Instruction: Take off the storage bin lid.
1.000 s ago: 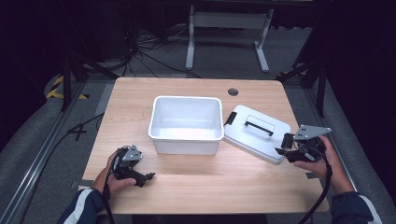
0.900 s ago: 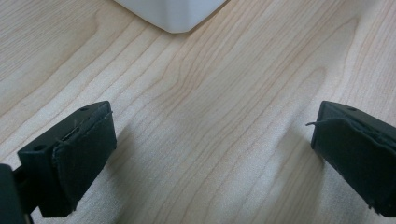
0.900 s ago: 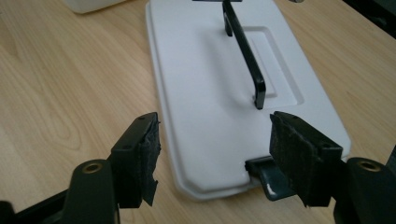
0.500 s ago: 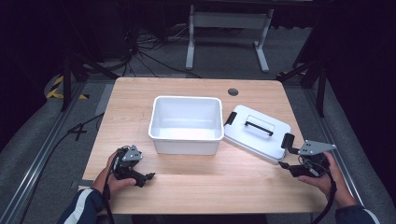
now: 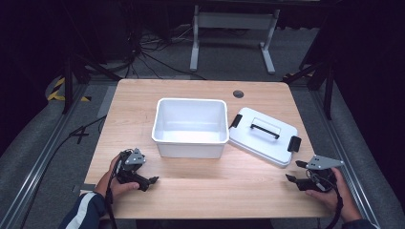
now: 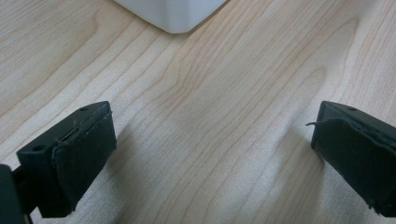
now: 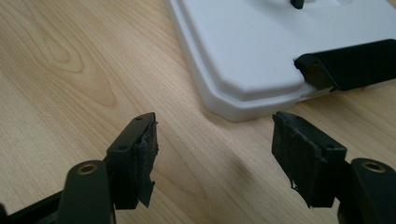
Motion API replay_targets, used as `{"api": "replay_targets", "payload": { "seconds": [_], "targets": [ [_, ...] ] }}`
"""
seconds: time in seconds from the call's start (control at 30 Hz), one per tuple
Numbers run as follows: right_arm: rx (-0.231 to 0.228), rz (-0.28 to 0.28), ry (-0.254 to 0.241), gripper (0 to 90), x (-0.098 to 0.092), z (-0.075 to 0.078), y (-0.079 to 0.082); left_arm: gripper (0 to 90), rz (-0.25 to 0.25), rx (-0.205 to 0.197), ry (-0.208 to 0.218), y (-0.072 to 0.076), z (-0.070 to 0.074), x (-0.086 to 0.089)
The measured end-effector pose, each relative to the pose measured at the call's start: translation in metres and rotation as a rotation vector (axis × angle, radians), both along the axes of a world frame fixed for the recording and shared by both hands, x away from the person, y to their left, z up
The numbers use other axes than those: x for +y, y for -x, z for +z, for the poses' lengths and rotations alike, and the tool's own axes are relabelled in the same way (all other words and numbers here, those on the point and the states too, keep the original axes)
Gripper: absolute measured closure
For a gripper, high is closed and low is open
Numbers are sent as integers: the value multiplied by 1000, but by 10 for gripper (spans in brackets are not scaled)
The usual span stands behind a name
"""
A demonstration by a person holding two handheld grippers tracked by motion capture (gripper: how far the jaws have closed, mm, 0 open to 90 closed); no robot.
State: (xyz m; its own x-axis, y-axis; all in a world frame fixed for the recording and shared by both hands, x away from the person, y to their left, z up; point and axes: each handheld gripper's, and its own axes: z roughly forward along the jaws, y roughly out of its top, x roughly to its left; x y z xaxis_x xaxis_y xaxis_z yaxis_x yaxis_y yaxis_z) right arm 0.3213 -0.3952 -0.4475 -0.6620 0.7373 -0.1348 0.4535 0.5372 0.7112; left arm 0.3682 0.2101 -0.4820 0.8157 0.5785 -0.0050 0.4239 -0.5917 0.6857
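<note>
Both forearms come in from the near edge, the left gripper [image 5: 152, 180] low over the wood with jaws spread wide and empty, the right gripper [image 5: 292, 171] likewise low, its jaws having just been opening with nothing between them.

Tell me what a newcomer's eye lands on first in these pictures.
First the empty white bin, open-topped at the middle of the wooden table. Next its white lid with a black handle and black clips, lying flat on the table against the bin's right side. Then the two black grippers near the table's front edge: the left gripper and the right gripper, both with jaws apart and nothing between them.
</note>
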Motion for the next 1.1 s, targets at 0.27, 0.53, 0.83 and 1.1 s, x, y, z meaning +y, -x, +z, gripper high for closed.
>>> {"api": "replay_targets", "payload": {
  "seconds": [0.27, 0.53, 0.83, 1.1],
  "targets": [
    [16, -27, -63, 277, -5, -17, 2, 3, 1, 0, 3, 0, 0, 0],
    [32, -53, -109, 263, -9, -20, 3, 5, -1, -8, 4, 0, 0, 0],
    [31, -75, -104, 230, -9, -20, 4, 6, 4, -7, 2, 0, 0, 0],
    [34, -89, -106, 218, -9, -20, 4, 5, 1, -9, 2, 0, 0, 0]
  ]
}}
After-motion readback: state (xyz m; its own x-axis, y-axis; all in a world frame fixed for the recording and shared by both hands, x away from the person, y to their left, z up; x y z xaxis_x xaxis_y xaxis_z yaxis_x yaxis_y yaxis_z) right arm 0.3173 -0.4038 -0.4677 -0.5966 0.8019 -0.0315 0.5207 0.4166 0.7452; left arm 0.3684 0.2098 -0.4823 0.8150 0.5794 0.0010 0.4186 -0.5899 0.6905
